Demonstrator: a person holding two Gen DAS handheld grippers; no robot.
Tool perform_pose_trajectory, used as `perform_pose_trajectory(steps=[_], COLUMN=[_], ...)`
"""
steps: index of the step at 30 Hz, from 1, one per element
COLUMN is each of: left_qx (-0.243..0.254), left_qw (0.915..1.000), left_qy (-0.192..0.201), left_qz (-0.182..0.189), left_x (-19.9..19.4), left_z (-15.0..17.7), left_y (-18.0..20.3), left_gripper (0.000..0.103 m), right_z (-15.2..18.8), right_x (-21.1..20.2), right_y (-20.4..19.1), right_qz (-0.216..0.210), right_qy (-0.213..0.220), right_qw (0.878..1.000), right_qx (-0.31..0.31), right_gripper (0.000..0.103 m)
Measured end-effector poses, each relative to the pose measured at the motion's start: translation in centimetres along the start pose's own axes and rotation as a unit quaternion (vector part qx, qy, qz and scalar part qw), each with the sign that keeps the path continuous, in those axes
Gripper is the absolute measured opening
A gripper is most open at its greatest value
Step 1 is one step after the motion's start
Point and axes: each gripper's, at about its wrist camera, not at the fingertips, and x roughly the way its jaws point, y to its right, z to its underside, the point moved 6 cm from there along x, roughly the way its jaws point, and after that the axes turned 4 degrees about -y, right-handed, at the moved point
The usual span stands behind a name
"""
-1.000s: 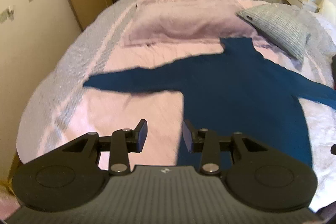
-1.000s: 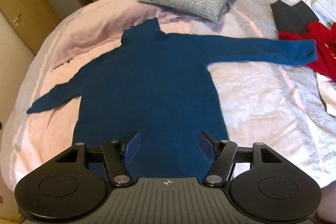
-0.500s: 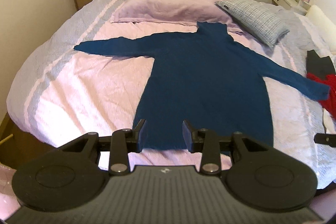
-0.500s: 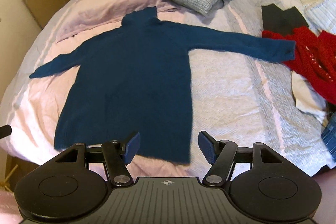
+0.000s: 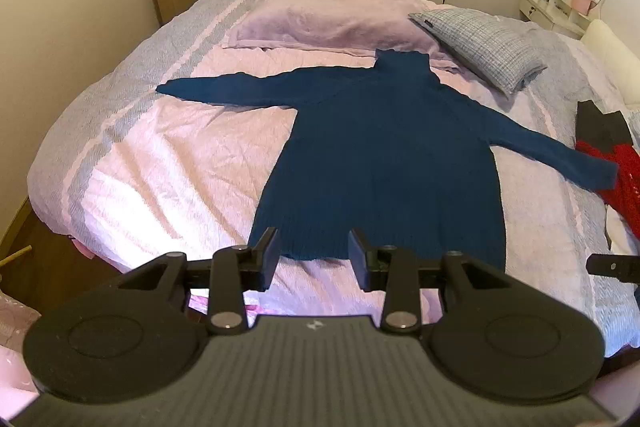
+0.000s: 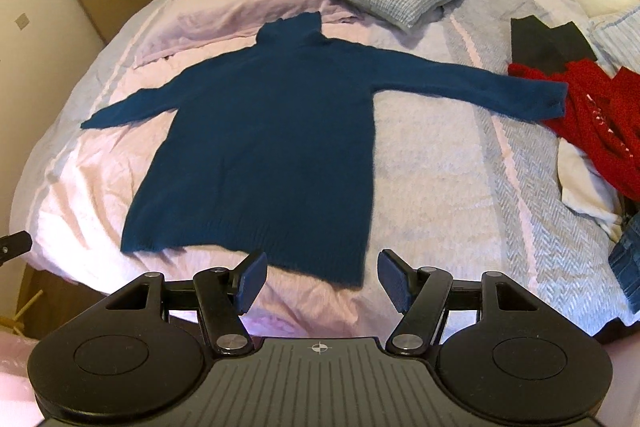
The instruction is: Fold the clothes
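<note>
Since the blue sweater (image 5: pixel 384 163) lies flat and face-up on the bed (image 5: pixel 168 179), collar toward the pillows and both sleeves spread wide, I judge it soft, limp knit: light, prone to sagging and stretching if lifted at one point. My left tongs (image 5: pixel 313 254) and right tongs (image 6: pixel 320 278) hang apart and empty just short of the hem. Likely holds: cuffs, shoulder seams, hem corners.
</note>
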Motion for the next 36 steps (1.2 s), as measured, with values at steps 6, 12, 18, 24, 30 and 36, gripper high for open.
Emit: perform_pose_trajectory(steps=[6,12,18,24,30,36], left_qx=[0.003,0.012,0.026,0.040,0.048,0.053], left_qw=[1.0000,0.9999,0.9996,0.9991,0.9985,0.9982], left_qy=[0.002,0.000,-0.007,-0.014,-0.025,-0.026], left_qz=[-0.003,-0.005,-0.005,-0.004,0.002,0.006], left_x=[-0.6,-0.7,0.0,0.7,2.5,5.3], left_z=[0.5,0.6,0.3,0.1,-0.6,-3.0], left_y=[0.7,1.5,2.7,3.9,4.4,4.1], left_gripper=[0.034,0.034,0.036,0.036,0.036,0.036], right_z=[1.0,1.4,1.2,1.1,0.5,-1.6], right_x=[-0.4,-0.3,-0.2,0.5,1.9,3.6], right_y=[0.2,0.8,1.4,2.2,2.3,2.2], right_qz=[-0.006,-0.006,-0.009,-0.005,0.001,0.006], right_qy=[-0.001,-0.006,-0.006,-0.014,-0.026,-0.024], right_qw=[1.000,1.000,1.000,1.000,0.999,0.999], right_qx=[0.000,0.005,0.009,0.018,0.021,0.027], right_gripper=[0.065,0.065,0.065,0.065,0.065,0.065])
